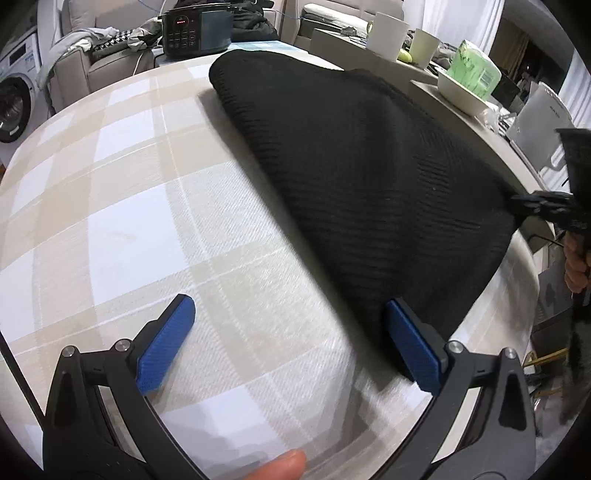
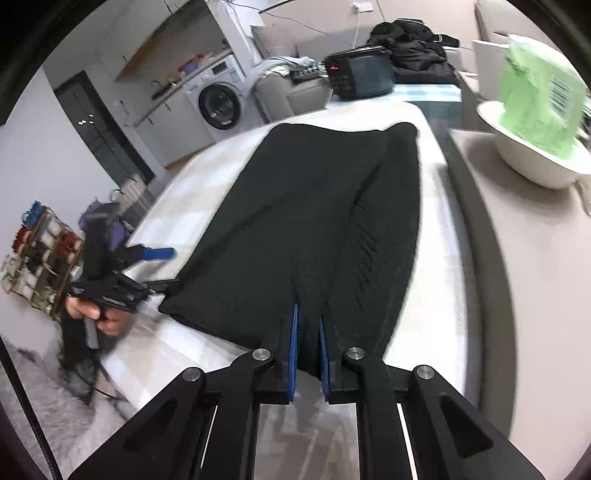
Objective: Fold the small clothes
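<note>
A black ribbed knit garment (image 1: 351, 155) lies flat on the beige-and-white checked tablecloth (image 1: 129, 221). My left gripper (image 1: 290, 302) is open just above the cloth at the garment's near left corner. Its right blue pad (image 1: 413, 347) sits at the garment's edge and its left pad is over bare cloth. My right gripper (image 2: 307, 317) is shut on the near edge of the garment (image 2: 295, 206), with black fabric bunched between its blue pads. In the left wrist view the right gripper (image 1: 546, 206) pinches the garment's corner at the far right.
A black cooker (image 1: 195, 29) with a red display stands at the table's far end. A white bowl (image 2: 528, 158) holding a green packet sits on the raised side ledge, with mugs (image 1: 388, 33) nearby. A washing machine (image 2: 218, 99) and a sofa stand beyond the table.
</note>
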`<state>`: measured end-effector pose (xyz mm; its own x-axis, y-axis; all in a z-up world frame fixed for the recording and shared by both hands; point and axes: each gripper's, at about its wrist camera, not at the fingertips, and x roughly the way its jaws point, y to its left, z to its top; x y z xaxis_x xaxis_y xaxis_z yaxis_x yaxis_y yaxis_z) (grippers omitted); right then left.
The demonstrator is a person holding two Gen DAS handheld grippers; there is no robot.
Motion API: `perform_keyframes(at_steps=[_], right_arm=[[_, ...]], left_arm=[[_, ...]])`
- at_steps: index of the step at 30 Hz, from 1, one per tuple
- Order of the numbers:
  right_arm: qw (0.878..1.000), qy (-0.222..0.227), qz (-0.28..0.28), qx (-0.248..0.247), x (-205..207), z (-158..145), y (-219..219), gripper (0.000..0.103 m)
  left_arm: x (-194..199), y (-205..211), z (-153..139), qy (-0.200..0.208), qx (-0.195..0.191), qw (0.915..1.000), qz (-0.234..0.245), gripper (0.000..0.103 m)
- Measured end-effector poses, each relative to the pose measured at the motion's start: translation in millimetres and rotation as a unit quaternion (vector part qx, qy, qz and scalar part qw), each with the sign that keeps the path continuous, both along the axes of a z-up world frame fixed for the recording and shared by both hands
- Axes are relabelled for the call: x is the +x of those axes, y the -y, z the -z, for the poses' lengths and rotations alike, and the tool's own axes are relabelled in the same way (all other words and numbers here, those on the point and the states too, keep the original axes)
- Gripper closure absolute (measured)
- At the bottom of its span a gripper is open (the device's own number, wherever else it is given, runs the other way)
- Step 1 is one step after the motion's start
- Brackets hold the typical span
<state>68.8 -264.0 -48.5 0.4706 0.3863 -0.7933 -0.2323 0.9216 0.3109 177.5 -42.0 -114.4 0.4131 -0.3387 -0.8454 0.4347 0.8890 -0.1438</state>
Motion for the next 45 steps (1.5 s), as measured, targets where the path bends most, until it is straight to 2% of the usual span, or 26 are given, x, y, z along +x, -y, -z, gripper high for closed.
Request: perform_keyframes(at_steps=[1, 4, 6, 8, 10, 13, 14, 15, 16, 19, 20, 22, 25, 26, 27, 28, 29, 30, 34, 35, 36, 37, 40, 41, 44, 45], right_arm=[[1.000, -0.025, 0.006, -0.010, 1.8, 12.3, -0.7, 0.093], [1.000, -0.014, 0.014, 0.004, -6.8, 3.2, 3.9, 0.086], [0.999, 0.011, 0.018, 0.031, -9.6, -7.8, 8.0, 0.067], [0.997, 0.028, 0.027, 0.060, -3.6, -12.6, 12.3, 0.056], [0.997, 0.023, 0.042, 0.065, 10.6, -9.7, 9.9, 0.056], [0.997, -0.008, 0.058, 0.054, 33.1, 9.7, 2.5, 0.057], [0.997, -0.015, 0.061, 0.054, 38.0, 10.9, 6.0, 0.070], [0.996, -0.019, 0.062, 0.055, 41.7, 13.0, 4.8, 0.089], [0.997, -0.016, 0.061, 0.054, 41.2, 11.5, 5.1, 0.093], [0.996, 0.013, 0.075, 0.043, 27.9, -3.1, 15.4, 0.096], [0.996, 0.016, 0.091, 0.017, 24.2, -3.7, 19.8, 0.096], [0.994, 0.001, 0.107, -0.005, 22.4, 4.0, 27.2, 0.096], [0.991, -0.014, 0.133, 0.026, 19.3, 5.0, 38.7, 0.092], [0.991, -0.008, 0.132, 0.031, 17.4, 2.1, 38.8, 0.086], [0.991, 0.001, 0.130, 0.038, 16.3, -0.1, 38.9, 0.073], [0.991, 0.010, 0.127, 0.049, 16.9, -2.0, 38.7, 0.062], [0.990, 0.015, 0.127, 0.051, 19.2, -3.0, 38.6, 0.040], [0.990, 0.019, 0.127, 0.050, 23.7, -3.6, 41.5, 0.036], [0.989, 0.009, 0.130, 0.075, 47.4, 3.2, 43.1, 0.036], [0.988, 0.007, 0.132, 0.078, 51.6, 5.0, 41.9, 0.037], [0.987, 0.003, 0.135, 0.082, 58.1, 7.5, 41.7, 0.037], [0.987, -0.001, 0.139, 0.082, 66.2, 10.7, 41.1, 0.037], [0.986, -0.003, 0.149, 0.078, 83.5, 17.5, 38.8, 0.042], [0.985, -0.004, 0.150, 0.080, 88.2, 20.5, 38.7, 0.045], [0.987, -0.004, 0.141, 0.076, 98.4, 24.8, 34.9, 0.066], [0.988, -0.004, 0.137, 0.074, 99.9, 24.5, 32.9, 0.072]], left_arm=[[-0.7, -4.5, 0.0, 0.000, 0.007, 1.0000, -0.002, 0.002], [-5.1, -11.4, -4.0, 0.000, 0.014, 0.9998, -0.011, 0.002], [-7.5, -14.8, -14.8, 0.009, -0.016, 0.9998, -0.009, 0.002], [-5.9, -11.2, -20.1, 0.010, -0.043, 0.9990, -0.006, 0.002], [-1.6, -3.2, -21.1, 0.009, -0.063, 0.9979, 0.000, 0.002], [0.0, 8.7, -13.3, 0.004, -0.051, 0.9987, 0.008, 0.002], [0.7, 10.7, -11.7, 0.002, -0.045, 0.9989, 0.010, 0.002], [-1.5, 11.6, -10.7, 0.000, -0.040, 0.9991, 0.013, 0.002], [-6.1, 12.6, -11.3, -0.001, -0.039, 0.9990, 0.021, 0.002], [-19.8, 16.0, -20.3, 0.014, -0.056, 0.9974, 0.042, 0.002], [-21.2, 18.9, -20.9, 0.016, -0.063, 0.9969, 0.043, 0.002], [-20.3, 26.9, -17.7, 0.015, -0.067, 0.9966, 0.044, 0.002], [-22.6, 44.1, -3.2, 0.008, -0.020, 0.9987, 0.046, 0.002], [-25.6, 49.9, 0.3, 0.017, -0.001, 0.9986, 0.051, 0.001], [-30.6, 54.0, 0.9, 0.032, 0.018, 0.9977, 0.058, 0.001], [-32.7, 56.0, 0.7, 0.030, 0.020, 0.9973, 0.065, 0.001], [-32.2, 55.1, -1.2, 0.025, 0.009, 0.9975, 0.065, 0.001], [-28.9, 51.7, -4.3, 0.019, -0.011, 0.9978, 0.062, 0.002], [5.1, 26.2, -14.2, -0.001, -0.111, 0.9938, -0.001, 0.002], [16.6, 19.7, -13.0, -0.011, -0.131, 0.9911, -0.020, 0.009], [32.0, 11.8, -7.6, -0.033, -0.154, 0.9862, -0.050, 0.028], [39.8, 7.9, -4.0, -0.050, -0.168, 0.9824, -0.065, 0.035], [65.7, -3.4, -1.7, -0.067, -0.206, 0.9713, -0.099, 0.045], [70.4, -3.9, -0.9, -0.072, -0.208, 0.9700, -0.104, 0.052], [81.1, -3.1, 2.3, -0.072, -0.190, 0.9711, -0.125, 0.080], [82.0, -2.8, 3.1, -0.074, -0.193, 0.9700, -0.128, 0.085]])
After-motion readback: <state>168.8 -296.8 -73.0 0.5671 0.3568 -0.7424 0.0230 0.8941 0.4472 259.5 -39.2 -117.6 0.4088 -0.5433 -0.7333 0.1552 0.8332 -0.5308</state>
